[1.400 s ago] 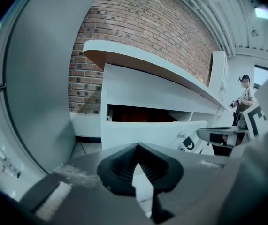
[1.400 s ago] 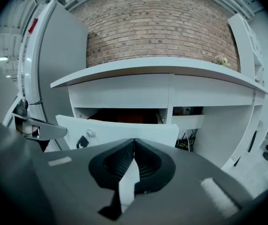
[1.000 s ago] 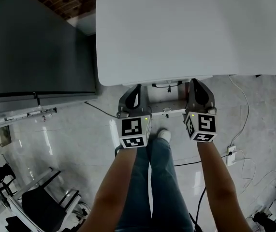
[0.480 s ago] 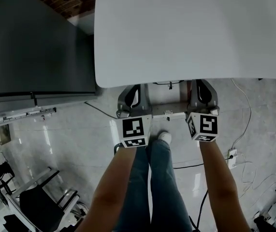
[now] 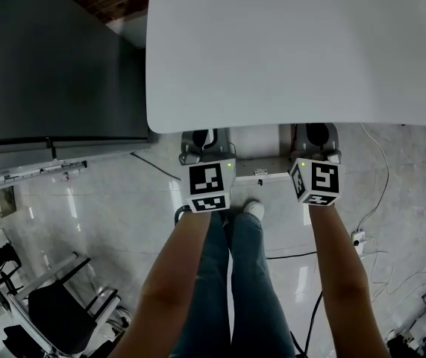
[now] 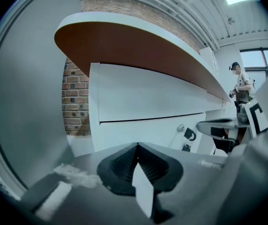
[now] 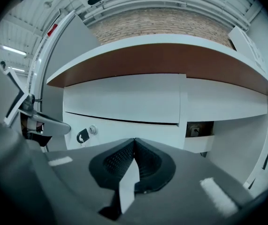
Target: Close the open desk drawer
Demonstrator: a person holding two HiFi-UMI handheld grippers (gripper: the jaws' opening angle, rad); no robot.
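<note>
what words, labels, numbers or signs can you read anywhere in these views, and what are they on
No readable text in any view.
Left cube, on the left gripper: black-and-white square markers only, no letters.
Right cube, on the right gripper: the same, markers only.
Red patch, high up in the right gripper view: too small to read.

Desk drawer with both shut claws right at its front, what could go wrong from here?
The key hanging at the drawer lock sits between the left claw and right claw; either could knock it. Both claws are shut, so narrow tips pushing unevenly might skew the drawer.
</note>
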